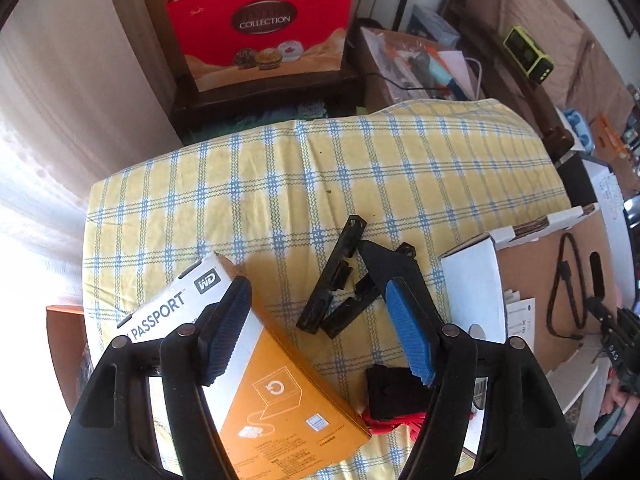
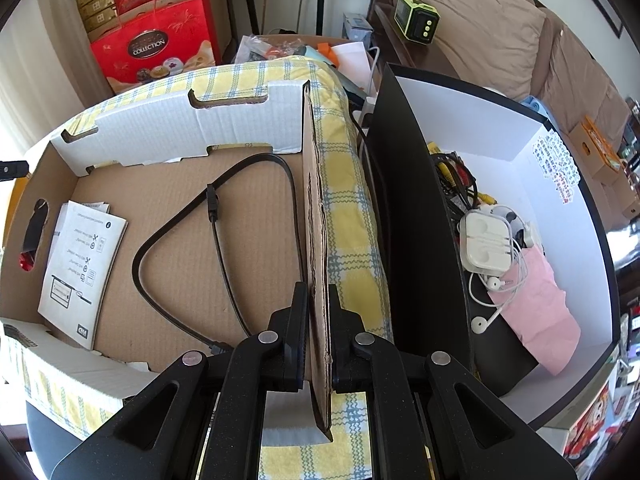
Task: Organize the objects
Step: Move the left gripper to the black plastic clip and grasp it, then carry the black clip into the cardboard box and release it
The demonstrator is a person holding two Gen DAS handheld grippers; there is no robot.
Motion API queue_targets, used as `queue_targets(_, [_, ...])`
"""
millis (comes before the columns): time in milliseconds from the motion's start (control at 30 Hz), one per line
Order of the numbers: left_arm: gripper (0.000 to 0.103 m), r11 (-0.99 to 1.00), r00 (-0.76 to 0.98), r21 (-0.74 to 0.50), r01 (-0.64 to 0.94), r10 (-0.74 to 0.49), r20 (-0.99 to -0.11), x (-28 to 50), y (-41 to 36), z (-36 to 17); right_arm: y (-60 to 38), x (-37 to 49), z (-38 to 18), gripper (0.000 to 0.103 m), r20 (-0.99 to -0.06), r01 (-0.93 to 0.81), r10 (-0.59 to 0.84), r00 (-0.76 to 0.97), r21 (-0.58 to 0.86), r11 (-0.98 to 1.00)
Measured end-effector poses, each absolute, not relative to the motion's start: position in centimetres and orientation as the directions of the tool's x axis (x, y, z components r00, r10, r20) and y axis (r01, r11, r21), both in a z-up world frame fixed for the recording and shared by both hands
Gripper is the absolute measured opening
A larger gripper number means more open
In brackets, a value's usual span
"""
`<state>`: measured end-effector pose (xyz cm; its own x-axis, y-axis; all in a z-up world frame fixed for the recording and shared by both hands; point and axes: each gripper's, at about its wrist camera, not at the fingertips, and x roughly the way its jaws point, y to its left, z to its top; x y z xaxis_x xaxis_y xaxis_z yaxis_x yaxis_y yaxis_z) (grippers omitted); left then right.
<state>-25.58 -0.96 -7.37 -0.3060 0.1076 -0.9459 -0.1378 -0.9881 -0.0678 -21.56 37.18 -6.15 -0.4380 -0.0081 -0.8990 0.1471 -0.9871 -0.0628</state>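
Note:
My left gripper [image 1: 320, 340] is open, pointing down over the checked cloth [image 1: 280, 168], and its blue pads [image 1: 408, 332] press on nothing. A white and orange WD Passport box [image 1: 272, 384] lies flat under its left finger. Black plastic brackets [image 1: 336, 276] lie just ahead between the fingers. A small black block [image 1: 394, 392] with a red cord [image 1: 396, 426] lies near the right finger. My right gripper [image 2: 318, 340] is shut on the upright side wall [image 2: 314, 216] of a shallow cardboard box [image 2: 192, 240]. That box holds a black cable [image 2: 216, 208] and a leaflet [image 2: 80, 264].
A black-walled white box [image 2: 532, 184] right of the cardboard box holds earphones [image 2: 486, 244], tangled cables and a pink packet [image 2: 536, 304]. A red gift bag [image 1: 260, 32] stands beyond the table's far edge. A sofa and a green device [image 2: 416, 18] are at the far right.

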Motion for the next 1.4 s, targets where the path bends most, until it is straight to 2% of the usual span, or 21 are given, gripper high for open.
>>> queue_targets(100, [0.059, -0.986, -0.298, -0.026, -0.165, 0.075, -0.952, -26.2, -0.3, -7.8, 37.2, -21.5, -6.2, 0.007, -0.899, 0.148, -0.005, -0.437, -0.066, -0.987])
queue_targets(167, [0.049, -0.983, -0.282, 0.000, -0.185, 0.053, -0.958, -26.7, 0.3, -8.3, 37.2, -21.5, -6.2, 0.007, -0.900, 0.148, -0.003, -0.436, -0.068, -0.987])
queue_targets(433, [0.049, -0.969, -0.253, 0.035, -0.245, 0.029, -0.967, -28.0, 2.2, -9.3, 37.2, -21.6, -6.2, 0.007, -0.900, 0.147, -0.001, -0.435, -0.070, -0.987])
queue_targets(500, [0.043, -0.966, -0.244, 0.052, -0.253, 0.012, -0.970, -28.3, 2.5, -9.7, 37.2, -21.6, -6.2, 0.007, -0.900, 0.147, 0.000, -0.436, -0.071, -0.987])
queue_targets(567, [0.034, -0.968, -0.231, 0.053, -0.245, 0.005, -0.973, -28.5, 2.6, -10.2, 37.3, -21.5, -6.3, 0.007, -0.899, 0.148, 0.002, -0.437, -0.074, -0.986])
queue_targets(900, [0.030, -0.966, -0.230, 0.068, -0.250, -0.009, -0.973, -28.8, 2.6, -11.0, 37.5, -21.4, -6.3, 0.008, -0.899, 0.150, 0.002, -0.438, -0.075, -0.986])
queue_targets(933, [0.019, -0.963, -0.234, 0.062, -0.262, 0.001, -0.972, -28.7, 2.7, -11.0, 37.4, -21.4, -6.3, 0.008, -0.899, 0.149, 0.002, -0.438, -0.075, -0.986])
queue_targets(967, [0.013, -0.962, -0.237, 0.062, -0.266, 0.003, -0.972, -28.7, 2.8, -11.0, 37.4, -21.4, -6.3, 0.008, -0.899, 0.150, 0.002, -0.438, -0.075, -0.986])
queue_targets(1167, [0.012, -0.974, -0.282, 0.065, -0.216, -0.002, -0.960, -28.6, 2.2, -10.5, 37.4, -21.4, -6.3, 0.008, -0.899, 0.149, 0.002, -0.438, -0.075, -0.986])
queue_targets(1400, [0.011, -0.981, -0.365, -0.086, -0.176, 0.146, -0.919, -27.5, 0.8, -6.5, 37.3, -21.4, -6.2, 0.008, -0.899, 0.148, -0.001, -0.438, -0.071, -0.986])
